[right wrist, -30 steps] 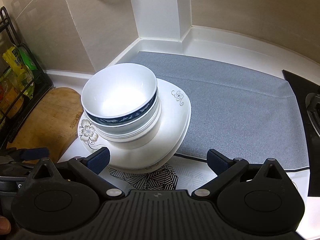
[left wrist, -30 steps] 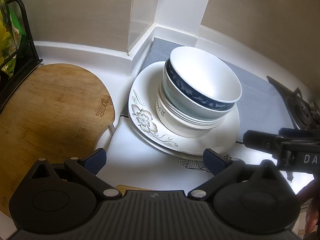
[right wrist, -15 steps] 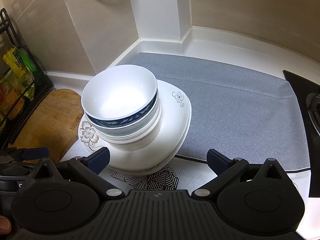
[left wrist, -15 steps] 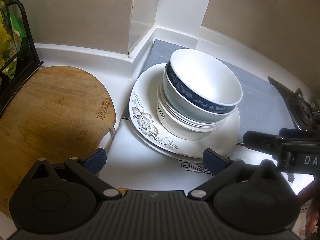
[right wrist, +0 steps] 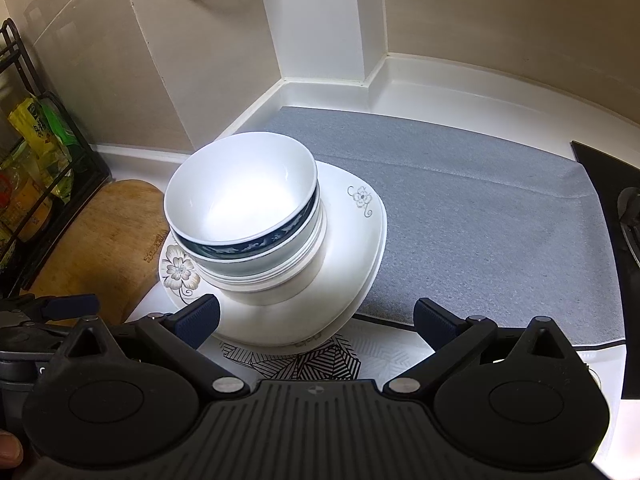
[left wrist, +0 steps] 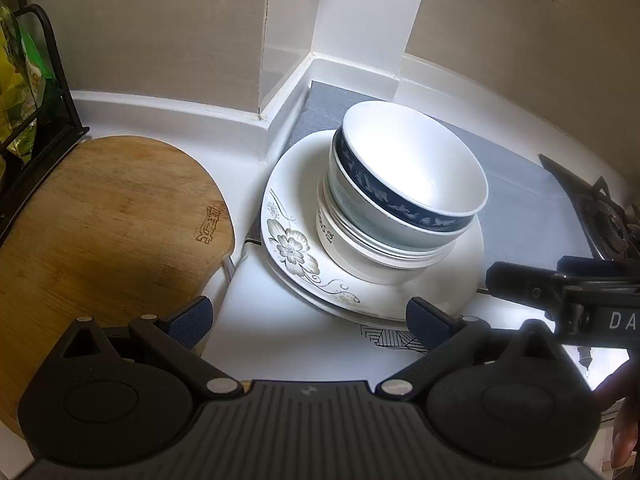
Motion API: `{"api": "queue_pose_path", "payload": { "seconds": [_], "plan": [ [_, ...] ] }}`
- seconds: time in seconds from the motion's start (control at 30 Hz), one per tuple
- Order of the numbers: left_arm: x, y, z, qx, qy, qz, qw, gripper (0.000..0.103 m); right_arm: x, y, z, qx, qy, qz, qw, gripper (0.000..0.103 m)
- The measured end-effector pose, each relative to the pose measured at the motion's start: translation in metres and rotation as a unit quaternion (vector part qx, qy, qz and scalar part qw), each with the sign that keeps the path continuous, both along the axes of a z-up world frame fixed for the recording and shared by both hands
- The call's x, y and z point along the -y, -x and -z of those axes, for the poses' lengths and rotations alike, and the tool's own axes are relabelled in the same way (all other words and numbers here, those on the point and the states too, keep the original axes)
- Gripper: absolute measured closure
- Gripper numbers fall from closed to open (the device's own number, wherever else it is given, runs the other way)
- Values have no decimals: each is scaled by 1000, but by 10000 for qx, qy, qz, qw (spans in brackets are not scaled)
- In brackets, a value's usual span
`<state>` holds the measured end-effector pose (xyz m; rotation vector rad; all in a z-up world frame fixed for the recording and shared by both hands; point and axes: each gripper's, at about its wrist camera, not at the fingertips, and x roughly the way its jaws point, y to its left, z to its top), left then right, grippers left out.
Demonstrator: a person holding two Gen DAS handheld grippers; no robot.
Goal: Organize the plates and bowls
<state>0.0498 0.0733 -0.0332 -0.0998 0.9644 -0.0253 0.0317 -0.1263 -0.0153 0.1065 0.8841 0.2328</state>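
Note:
A stack of bowls (left wrist: 404, 200) (right wrist: 248, 216) stands on stacked white plates with a flower print (left wrist: 296, 248) (right wrist: 352, 236). The top bowl is white inside with a dark blue band. The stack sits on the counter, partly on a grey mat (right wrist: 480, 208). My left gripper (left wrist: 308, 316) hovers open in front of the plates, nothing between its fingers. My right gripper (right wrist: 316, 318) is open too, just short of the plates' near edge. The right gripper's body (left wrist: 560, 292) shows at the right of the left wrist view.
A round wooden cutting board (left wrist: 100, 232) (right wrist: 112, 240) lies left of the plates. A black wire rack with packets (right wrist: 32, 184) stands at far left. A gas hob (left wrist: 600, 220) borders the mat on the right. Tiled walls and a corner pillar (right wrist: 320, 20) close the back.
Both grippers have pulled back slightly from the stack, so the bowls and plates sit a little farther away in each view. The dishes have not moved.

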Motion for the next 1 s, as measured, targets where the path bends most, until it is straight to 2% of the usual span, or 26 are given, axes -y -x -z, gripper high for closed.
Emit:
{"api": "queue_pose_path", "payload": {
  "seconds": [0.57,1.0],
  "plan": [
    [2,-6,-4,30,-73,22,10000,0,1,-3,-1,17,-101,-65,9999,0],
    [14,-9,-10,108,-162,-140,9997,0,10,-12,-1,80,-281,-295,9991,0]
  ]
}}
